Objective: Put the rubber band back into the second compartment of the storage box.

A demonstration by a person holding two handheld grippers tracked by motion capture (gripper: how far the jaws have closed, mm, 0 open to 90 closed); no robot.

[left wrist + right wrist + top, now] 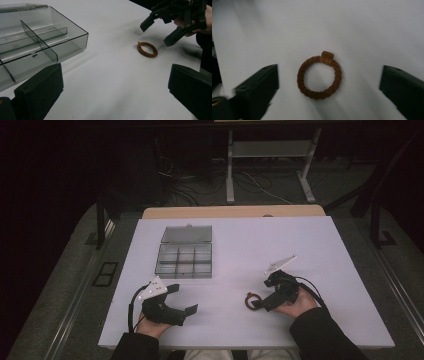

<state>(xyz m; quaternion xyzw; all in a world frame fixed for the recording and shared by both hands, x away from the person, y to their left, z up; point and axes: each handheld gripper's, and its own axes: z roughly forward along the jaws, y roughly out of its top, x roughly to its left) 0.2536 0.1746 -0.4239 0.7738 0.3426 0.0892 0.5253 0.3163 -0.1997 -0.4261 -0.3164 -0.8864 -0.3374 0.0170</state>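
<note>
A brown braided ring (pixel 251 300) with a small tan clasp lies flat on the white table (pixel 300 240). My right gripper (pixel 262 295) hovers just to its right. In the right gripper view the ring (pixel 319 76) lies between the two black jaws, which stand wide apart and touch nothing; this gripper (pixel 329 73) is open. Seen from the left gripper view, the ring (pixel 147 49) sits below the right gripper (pixel 155 35). My left gripper (pixel 182 299) rests near the front left, open and empty (pixel 115 75).
A clear smoky plastic compartment box (pixel 184 260) stands behind the left gripper, its lid (pixel 186 234) laid open toward the back. In the left gripper view the box (pixel 37 42) is close at the left. The table's front edge runs just under both hands.
</note>
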